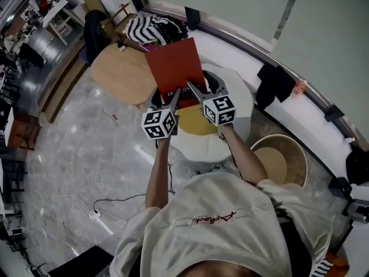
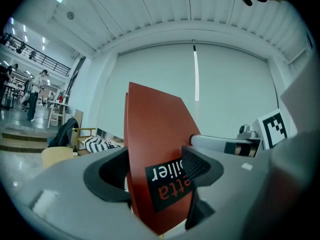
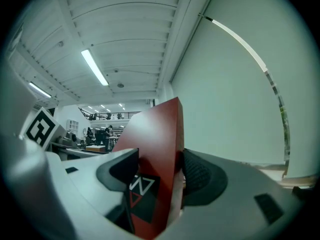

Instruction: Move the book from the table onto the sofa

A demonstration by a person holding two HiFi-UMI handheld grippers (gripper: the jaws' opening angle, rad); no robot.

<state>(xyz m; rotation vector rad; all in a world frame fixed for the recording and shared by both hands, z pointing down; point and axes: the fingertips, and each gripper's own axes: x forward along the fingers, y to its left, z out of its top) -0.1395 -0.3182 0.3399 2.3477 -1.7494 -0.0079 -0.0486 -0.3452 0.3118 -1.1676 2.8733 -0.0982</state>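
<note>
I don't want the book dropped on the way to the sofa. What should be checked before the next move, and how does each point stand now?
1. Left gripper jaws shut on the book: ok.
2. Right gripper jaws shut on the book: ok.
3. Book lifted off the table: ok.
4. Both grips at the same edge of the book: ok.
5. Free landing spot: cannot tell; a striped cushion and a black garment lie near the wall.

Book [image 1: 173, 68]: closed red hardcover with a black label near its lower end.
Pose: held in the air, lower edge clamped by 2 grippers, the left gripper [image 1: 173, 100] and the right gripper [image 1: 195, 90].
Place: upper centre of the head view, above the round white table [image 1: 241, 105].
</note>
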